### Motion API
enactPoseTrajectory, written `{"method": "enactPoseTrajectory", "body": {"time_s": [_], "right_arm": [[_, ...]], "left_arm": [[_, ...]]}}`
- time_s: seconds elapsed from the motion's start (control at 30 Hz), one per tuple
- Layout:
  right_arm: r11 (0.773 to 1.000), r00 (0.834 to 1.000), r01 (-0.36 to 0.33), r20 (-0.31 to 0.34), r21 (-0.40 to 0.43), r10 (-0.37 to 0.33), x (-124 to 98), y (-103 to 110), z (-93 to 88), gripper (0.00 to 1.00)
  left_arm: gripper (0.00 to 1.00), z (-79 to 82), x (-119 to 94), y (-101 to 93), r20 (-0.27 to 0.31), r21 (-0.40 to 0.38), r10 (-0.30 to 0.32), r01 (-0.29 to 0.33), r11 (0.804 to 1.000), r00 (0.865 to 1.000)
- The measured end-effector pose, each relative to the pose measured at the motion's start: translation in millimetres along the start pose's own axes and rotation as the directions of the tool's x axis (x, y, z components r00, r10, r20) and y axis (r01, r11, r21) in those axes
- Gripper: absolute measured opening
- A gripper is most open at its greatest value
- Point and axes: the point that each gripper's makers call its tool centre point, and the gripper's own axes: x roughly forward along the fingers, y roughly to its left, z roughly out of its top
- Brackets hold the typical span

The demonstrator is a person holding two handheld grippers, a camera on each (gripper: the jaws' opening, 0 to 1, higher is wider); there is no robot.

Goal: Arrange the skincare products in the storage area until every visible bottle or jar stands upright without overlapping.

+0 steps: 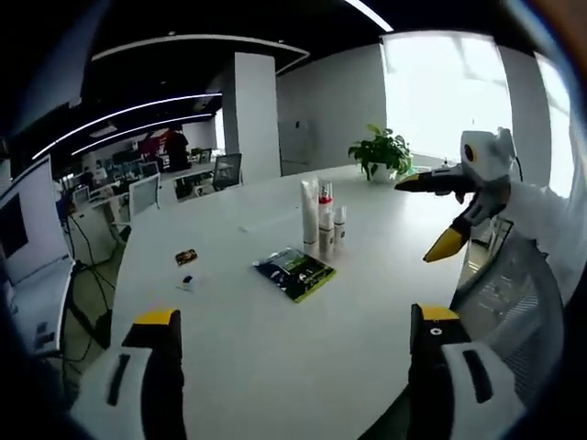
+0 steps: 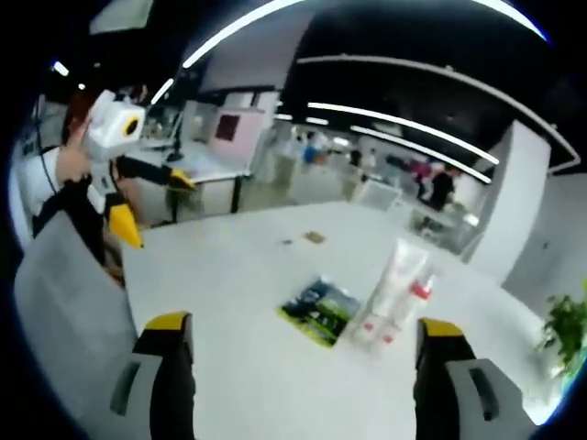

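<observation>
The skincare bottles (image 1: pixel 321 218) stand clustered near the middle of the white worktop (image 1: pixel 275 348), long axes vertical, caps up, beside a flat dark sachet (image 1: pixel 294 272). They look upright already, though so close that overlap may remain to sort. Left gripper (image 1: pixel 298 335) and right gripper (image 2: pixel 303 339) hover well short, fingers wide apart, holding nothing.

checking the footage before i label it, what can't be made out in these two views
- Skincare bottles: labels too small in the left gripper view, blurred in the right gripper view; the exact count is unclear because they stand bunched together.
- Flat green packet: its print is too small to read.
- Small items near the table's far edge: too small to identify.
- Potted plant: cut off by the right gripper view's edge.
</observation>
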Motion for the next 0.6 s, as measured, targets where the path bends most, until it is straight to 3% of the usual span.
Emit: {"method": "enactPoseTrajectory", "body": {"time_s": [0.13,0.23,0.33,0.43,0.5,0.6], "right_arm": [[1.000,1.000,-0.023,-0.017,-0.008,0.023,2.8,2.9,-4.0,0.99],[1.000,1.000,-0.028,0.010,0.012,0.028,3.0,-0.9,-2.4,0.99],[0.999,1.000,-0.029,0.012,0.029,0.029,2.0,-5.9,-2.7,0.99],[0.999,1.000,-0.023,0.010,0.035,0.022,1.1,-12.2,-5.3,0.99],[0.999,1.000,-0.025,0.008,0.036,0.025,1.3,-14.8,-8.1,0.99],[0.998,0.999,-0.042,0.025,0.041,0.041,1.1,-15.4,-9.1,0.99]], "left_arm": [[0.99,2.9,3.4,-1.0,0.011,0.001,-0.010,0.010,1.000,1.000],[0.99,4.1,5.0,1.1,-0.015,0.038,-0.002,0.003,0.999,1.000],[0.99,3.4,8.6,7.2,-0.038,0.007,0.014,-0.014,1.000,0.999],[0.99,12.9,7.6,9.3,0.020,0.012,0.021,-0.021,1.000,1.000],[0.99,7.2,4.4,10.1,-0.031,0.009,0.027,-0.027,1.000,0.999],[0.99,10.7,1.8,16.4,-0.009,0.039,0.063,-0.063,0.997,0.998]]}}
